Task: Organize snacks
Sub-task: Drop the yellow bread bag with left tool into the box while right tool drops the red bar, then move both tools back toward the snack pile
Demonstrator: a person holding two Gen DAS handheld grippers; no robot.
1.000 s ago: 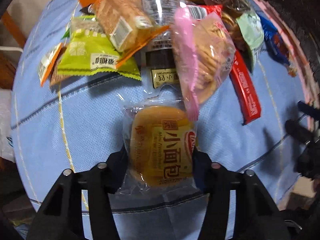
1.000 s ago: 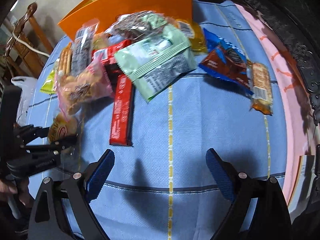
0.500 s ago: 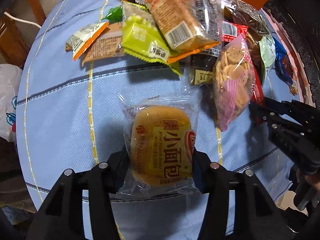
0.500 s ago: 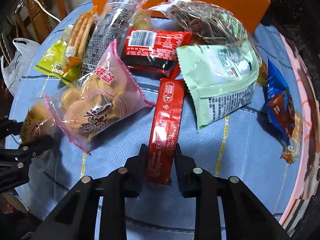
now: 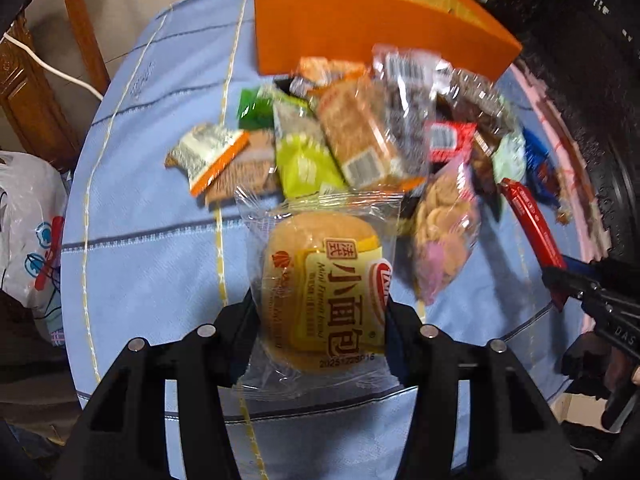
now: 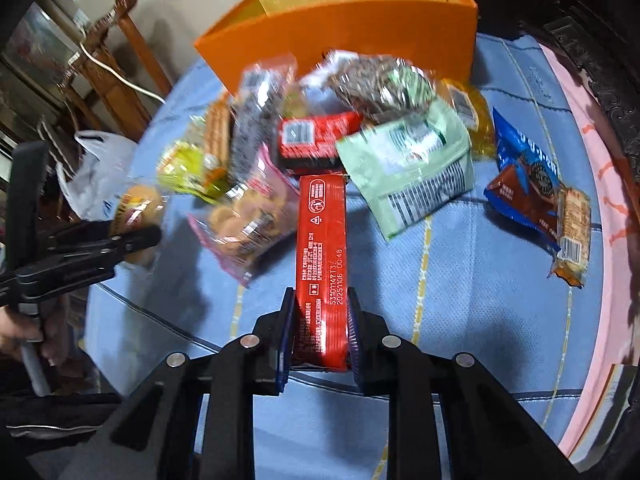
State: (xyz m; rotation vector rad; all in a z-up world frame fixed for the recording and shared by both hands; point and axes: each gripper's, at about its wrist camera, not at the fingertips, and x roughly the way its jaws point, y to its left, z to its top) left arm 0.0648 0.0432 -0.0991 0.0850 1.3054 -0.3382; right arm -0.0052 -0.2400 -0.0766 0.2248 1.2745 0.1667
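My left gripper [image 5: 320,320] is shut on a small bread bun in clear wrap [image 5: 320,284] and holds it above the blue tablecloth [image 5: 152,248]. My right gripper [image 6: 320,324] is shut on a long red snack bar [image 6: 322,248], lifted off the cloth; the bar also shows at the right of the left wrist view [image 5: 532,224]. A pile of snack packets [image 5: 360,140] lies ahead of both grippers. An open orange box [image 6: 348,28] stands behind the pile.
A pale green packet [image 6: 412,164], a blue and brown packet [image 6: 524,184] and a wafer packet [image 6: 574,232] lie to the right. A pink biscuit bag [image 6: 248,220] lies left of the bar. A wooden chair [image 5: 44,92] and a white plastic bag [image 5: 28,232] stand left of the table.
Both grippers have risen and pulled back with their snacks. The right gripper, open a second ago, closed on the red bar and lifted it. The orange box has come into fuller view.
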